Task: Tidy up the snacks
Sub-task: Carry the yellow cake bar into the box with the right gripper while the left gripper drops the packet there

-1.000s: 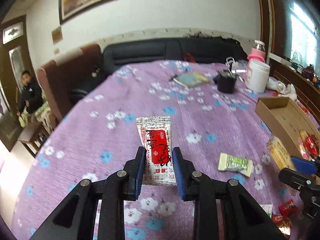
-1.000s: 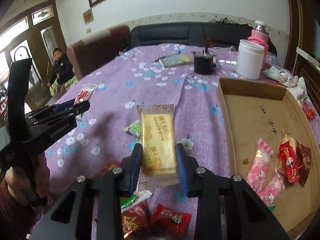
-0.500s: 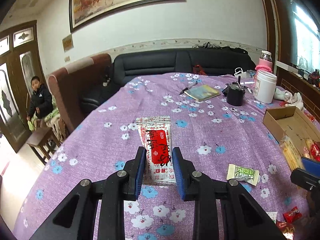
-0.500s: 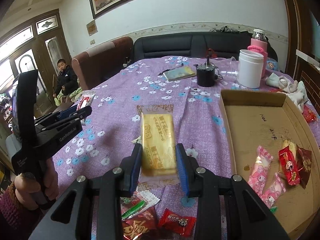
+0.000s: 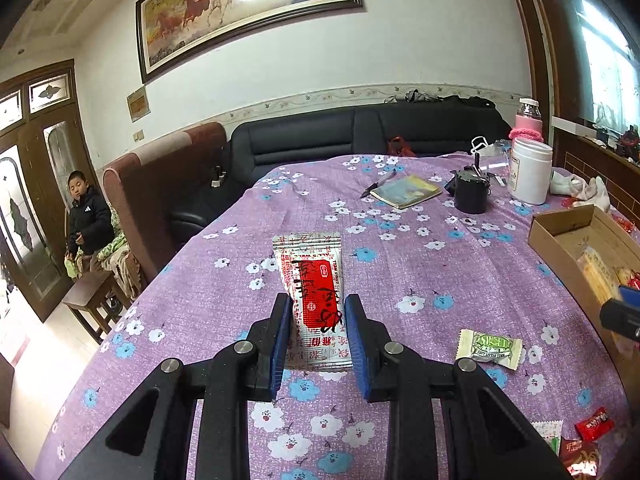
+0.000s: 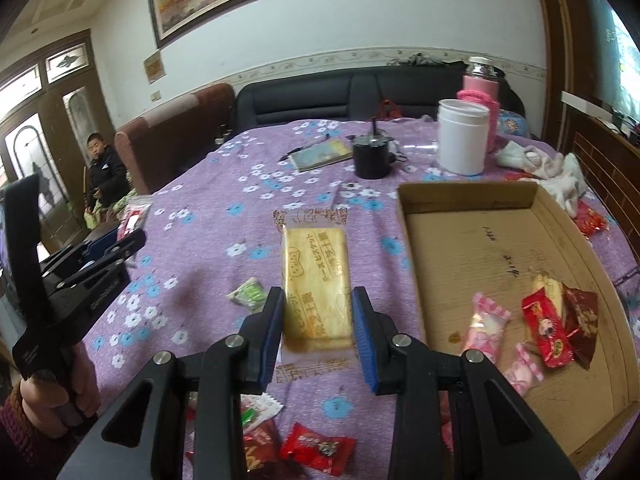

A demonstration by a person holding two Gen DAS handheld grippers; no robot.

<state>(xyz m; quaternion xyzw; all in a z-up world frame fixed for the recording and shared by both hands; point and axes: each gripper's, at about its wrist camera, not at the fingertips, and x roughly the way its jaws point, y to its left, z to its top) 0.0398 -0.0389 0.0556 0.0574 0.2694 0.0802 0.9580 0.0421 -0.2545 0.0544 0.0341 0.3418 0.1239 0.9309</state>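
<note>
Holding wrapped sweets, cardboard box (image 6: 404,216); each hand-held gripper clamps a snack packet.

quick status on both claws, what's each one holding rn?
Left claw: closed on the red-and-white snack packet, held above the table.
Right claw: closed on the yellow biscuit pack, beside the cardboard box.

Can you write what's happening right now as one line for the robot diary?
left gripper: shut on red-and-white packet | right gripper: shut on yellow biscuit pack | cardboard box: some snacks inside | both held above purple tablecloth
</note>
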